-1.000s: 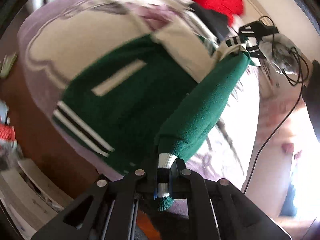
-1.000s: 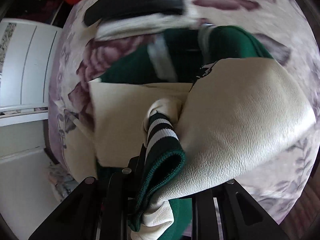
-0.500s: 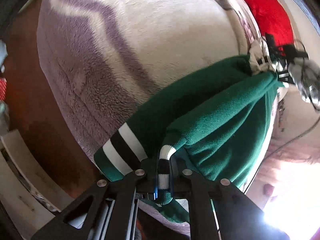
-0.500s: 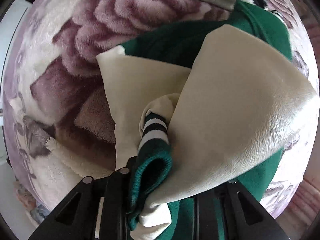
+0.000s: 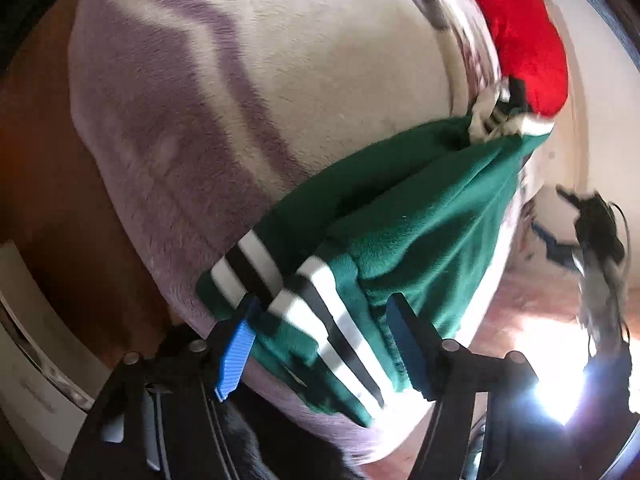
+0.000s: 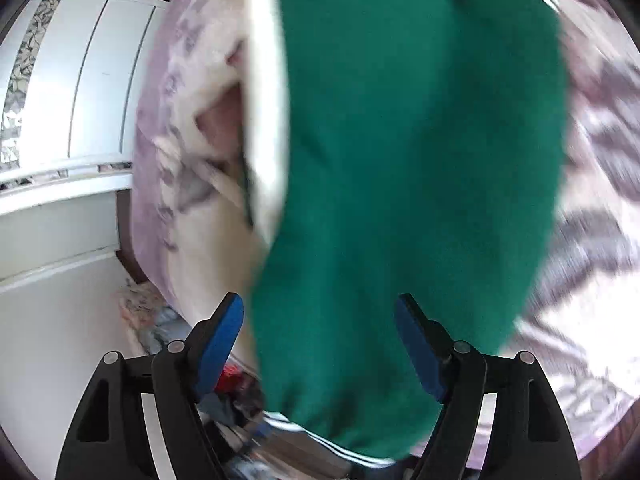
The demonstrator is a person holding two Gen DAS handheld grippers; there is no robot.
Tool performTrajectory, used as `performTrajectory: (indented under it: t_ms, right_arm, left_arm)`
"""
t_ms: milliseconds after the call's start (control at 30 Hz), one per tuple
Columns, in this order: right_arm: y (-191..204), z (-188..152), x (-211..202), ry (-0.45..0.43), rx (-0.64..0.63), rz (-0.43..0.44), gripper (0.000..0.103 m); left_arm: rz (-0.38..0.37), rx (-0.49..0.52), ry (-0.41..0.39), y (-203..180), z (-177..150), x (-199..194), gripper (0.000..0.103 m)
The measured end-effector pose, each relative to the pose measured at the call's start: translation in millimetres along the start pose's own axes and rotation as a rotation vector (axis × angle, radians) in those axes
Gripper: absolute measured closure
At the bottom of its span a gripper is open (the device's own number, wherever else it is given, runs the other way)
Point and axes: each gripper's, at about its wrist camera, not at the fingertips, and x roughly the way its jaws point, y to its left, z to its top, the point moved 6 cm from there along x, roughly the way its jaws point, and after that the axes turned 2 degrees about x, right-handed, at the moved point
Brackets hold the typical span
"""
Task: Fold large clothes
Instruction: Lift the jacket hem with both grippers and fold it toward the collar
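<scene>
Both tongs have let go since half a second ago: our left tongs (image 5: pixel 320 344), then pinching the striped cuff, now stand spread, and our right tongs (image 6: pixel 320 344), then clamped on cream sleeve and ribbing, are spread too, holding nothing. One green varsity jacket (image 5: pixel 400 216) lies folded on the floral fleece blanket (image 5: pixel 248 64) covering the bed. From the left tongs it runs away lengthwise, striped hem (image 5: pixel 320 320) nearest, between the blue pads, so we judge this hand closer for the next fold. In the right view the green back (image 6: pixel 412 160) fills the frame, cream panel (image 6: pixel 266 100) to its left. We count one red cushion (image 5: pixel 520 32) and one white wardrobe (image 6: pixel 76 92).
</scene>
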Motion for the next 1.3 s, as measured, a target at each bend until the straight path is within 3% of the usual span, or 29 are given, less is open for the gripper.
performTrajectory:
  t_ms: [33, 67, 100, 267, 333, 367, 500, 567, 633, 700, 767, 833, 867, 1033, 1167, 1233, 1300]
  right_arm:
    - [-15.3, -19.8, 3.1, 0.011, 0.016, -0.021, 0.023]
    - [-28.3, -34.9, 6.6, 0.024, 0.033, -0.032, 0.023]
    - [-47.8, -59.4, 17.5, 0.048, 0.068, -0.037, 0.023]
    - [-120.7, -192.9, 107.3, 0.256, 0.222, -0.022, 0.024]
    - [-125.6, -232.3, 131.6, 0.312, 0.240, 0.042, 0.036]
    - [-125.6, -244.3, 139.8, 0.317, 0.238, 0.045, 0.071]
    - [-131.7, -266.4, 170.8, 0.295, 0.297, -0.005, 0.077]
    - [-129.6, -261.1, 168.5, 0.309, 0.321, -0.008, 0.076]
    - [-119.3, -252.9, 158.2, 0.336, 0.299, -0.008, 0.067]
    - [-109.5, -238.7, 128.3, 0.300, 0.285, 0.039, 0.037]
    - [-105.5, -219.9, 95.8, 0.232, 0.295, 0.069, 0.035]
    - [-98.9, -193.9, 65.3, 0.159, 0.294, 0.106, 0.035]
    - [-94.0, -174.4, 48.8, 0.112, 0.284, 0.123, 0.035]
    - [-37.3, -45.7, 2.9, -0.109, 0.120, 0.158, 0.035]
    - [27.2, 87.2, 11.8, -0.255, 0.000, 0.138, 0.037]
    - [44.9, 127.7, 36.9, -0.243, -0.010, 0.117, 0.031]
    - [59.8, 147.7, 81.0, -0.116, -0.037, 0.062, 0.014]
  left_arm:
    - [0.052, 0.039, -0.019, -5.3, 3.1, 4.0, 0.048]
    - [0.102, 0.068, -0.036, -7.3, 5.3, 5.4, 0.064]
    - [0.143, 0.093, -0.035, -8.5, 7.0, 7.9, 0.097]
    - [0.143, 0.073, -0.096, -3.6, 8.1, -12.9, 0.099]
    - [0.137, 0.057, -0.113, 0.9, 6.4, -25.7, 0.099]
    - [0.133, 0.044, -0.113, 6.2, 6.2, -30.7, 0.099]
    - [0.137, -0.026, -0.063, 35.9, 16.8, -10.0, 0.097]
    - [0.083, -0.063, -0.025, 35.0, 21.3, -12.4, 0.094]
    - [0.087, -0.056, 0.006, 28.0, 25.0, -27.6, 0.094]
    - [0.120, -0.016, -0.003, 13.3, 27.4, -49.7, 0.089]
    - [0.113, 0.035, -0.016, -7.3, 31.2, -62.8, 0.080]
    - [0.129, 0.104, -0.045, -32.2, 42.6, -72.8, 0.046]
    - [0.114, 0.140, -0.062, -44.6, 49.9, -73.1, 0.043]
    - [0.099, 0.272, -0.120, -109.3, 106.1, -32.6, 0.042]
    - [0.110, 0.350, -0.133, -149.3, 145.0, 14.4, 0.042]
    - [0.136, 0.385, -0.129, -163.2, 160.3, 34.8, 0.042]
    - [0.139, 0.396, -0.115, -175.6, 173.8, 48.3, 0.042]
